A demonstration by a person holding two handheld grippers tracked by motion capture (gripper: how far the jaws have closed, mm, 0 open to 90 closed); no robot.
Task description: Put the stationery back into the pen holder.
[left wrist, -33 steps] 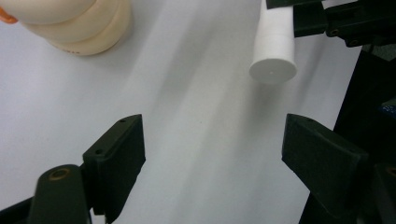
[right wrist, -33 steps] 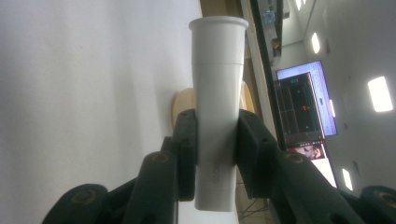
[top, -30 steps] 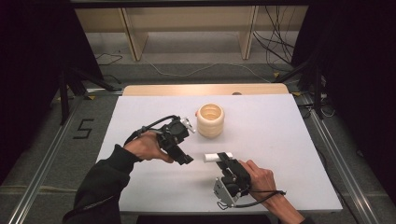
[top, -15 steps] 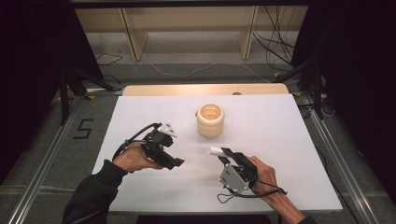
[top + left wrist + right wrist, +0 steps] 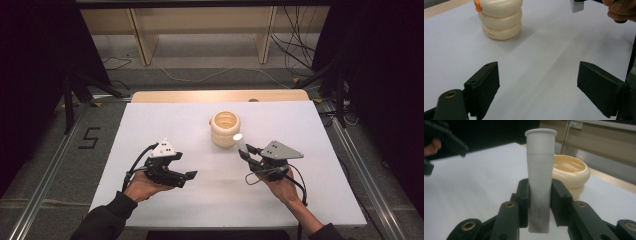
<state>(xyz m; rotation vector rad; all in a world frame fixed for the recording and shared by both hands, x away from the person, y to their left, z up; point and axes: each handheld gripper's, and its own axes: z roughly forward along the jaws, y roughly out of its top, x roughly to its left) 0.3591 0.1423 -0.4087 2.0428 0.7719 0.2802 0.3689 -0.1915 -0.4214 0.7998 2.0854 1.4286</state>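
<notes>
- Since a second ago my right gripper (image 5: 244,150) has lifted the white tube (image 5: 239,140) off the table and carried it toward the cream ribbed holder (image 5: 225,128); back then the tube lay flat on the white tabletop (image 5: 150,125), between my two hands.
- My left gripper (image 5: 190,176) has drawn back from the holder toward my side of the table and sunk lower.
- Right gripper: clamped on the tube. In the right gripper view the pads press both sides of the tube (image 5: 540,180) around its lower half, flanged cap end pointing away from me, with the holder (image 5: 571,173) just behind it, mouth open.
- Left gripper: jaws apart and empty. In the left gripper view both pads (image 5: 486,85) stand wide over bare table, nothing between them. They have just been opening a little further.
- That same view shows the holder (image 5: 501,21) standing upright on the table, a small orange thing (image 5: 477,5) at its top edge; I cannot tell what it is.
- Done, as I judge it: the tube is picked up and brought next to the holder, its top end just beside the rim in the high view.
- Left: carry it over the mouth, tip it more upright, lower it in, let go.
- Whether anything is already inside the holder I cannot tell.
</notes>
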